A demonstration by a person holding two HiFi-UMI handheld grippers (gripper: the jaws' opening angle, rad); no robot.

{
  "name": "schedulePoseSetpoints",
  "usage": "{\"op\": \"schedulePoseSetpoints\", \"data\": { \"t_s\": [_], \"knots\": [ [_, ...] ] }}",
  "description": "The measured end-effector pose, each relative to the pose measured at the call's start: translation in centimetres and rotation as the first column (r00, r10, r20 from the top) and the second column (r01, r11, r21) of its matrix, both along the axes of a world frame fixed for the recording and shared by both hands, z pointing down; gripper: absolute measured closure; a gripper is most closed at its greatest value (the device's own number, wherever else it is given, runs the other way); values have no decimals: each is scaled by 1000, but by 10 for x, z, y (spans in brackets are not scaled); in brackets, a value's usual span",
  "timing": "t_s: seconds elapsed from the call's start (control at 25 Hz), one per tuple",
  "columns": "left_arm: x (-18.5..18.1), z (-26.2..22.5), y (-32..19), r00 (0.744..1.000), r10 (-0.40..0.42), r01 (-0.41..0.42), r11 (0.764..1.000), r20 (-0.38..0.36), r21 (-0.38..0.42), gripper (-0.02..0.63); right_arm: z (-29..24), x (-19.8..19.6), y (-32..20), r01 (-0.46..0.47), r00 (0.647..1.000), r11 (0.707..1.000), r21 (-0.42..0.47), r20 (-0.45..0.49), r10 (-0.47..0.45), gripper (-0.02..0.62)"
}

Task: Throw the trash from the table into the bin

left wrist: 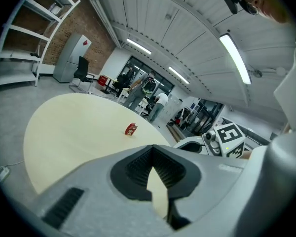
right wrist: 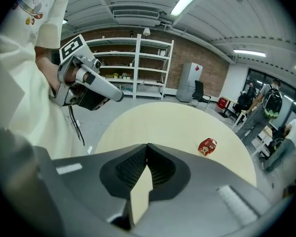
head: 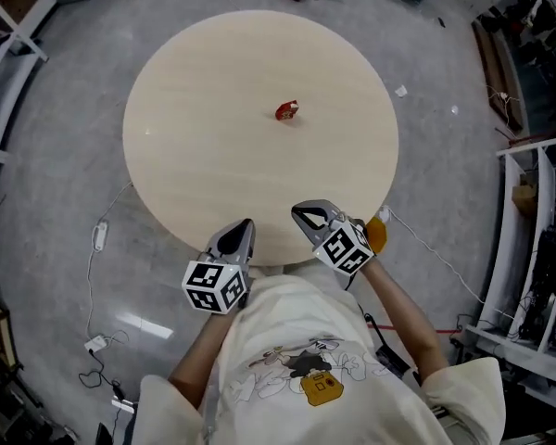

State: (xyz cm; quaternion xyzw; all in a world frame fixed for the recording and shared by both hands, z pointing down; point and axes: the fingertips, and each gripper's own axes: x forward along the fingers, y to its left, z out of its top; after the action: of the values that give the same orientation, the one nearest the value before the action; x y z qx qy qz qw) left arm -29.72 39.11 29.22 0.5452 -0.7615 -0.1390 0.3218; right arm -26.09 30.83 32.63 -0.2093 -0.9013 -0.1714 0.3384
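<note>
Two grippers sit nearest the person, over the near edge of the round table (head: 213, 82). The left gripper (head: 244, 226) and the right gripper (head: 308, 215) both have their jaws clenched tip to tip, with nothing between them. Farther out, near the table's middle and well apart from both grippers, lies the only piece of trash, a small red packet (head: 286, 110). It looks like a crumpled printed wrapper or pouch, so it is probably light, soft and a little slick. It should crush rather than break, and a pinch across its raised middle or an upstanding edge seems the safest hold. Its long axis appears to run roughly across the head view, tipped slightly up at the right. Which end is the open one is too small to tell. No bin shows in any view.
</note>
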Motion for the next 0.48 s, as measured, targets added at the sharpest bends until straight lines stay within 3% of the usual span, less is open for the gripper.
{"op": "schedulePoseSetpoints", "data": {
  "t_s": [0.48],
  "knots": [
    [-16,6,-33,995,-97,96,995,-19,-30,603,-2,-32,-36,80,996,996,-43,-25,-81,587]
  ]
}}
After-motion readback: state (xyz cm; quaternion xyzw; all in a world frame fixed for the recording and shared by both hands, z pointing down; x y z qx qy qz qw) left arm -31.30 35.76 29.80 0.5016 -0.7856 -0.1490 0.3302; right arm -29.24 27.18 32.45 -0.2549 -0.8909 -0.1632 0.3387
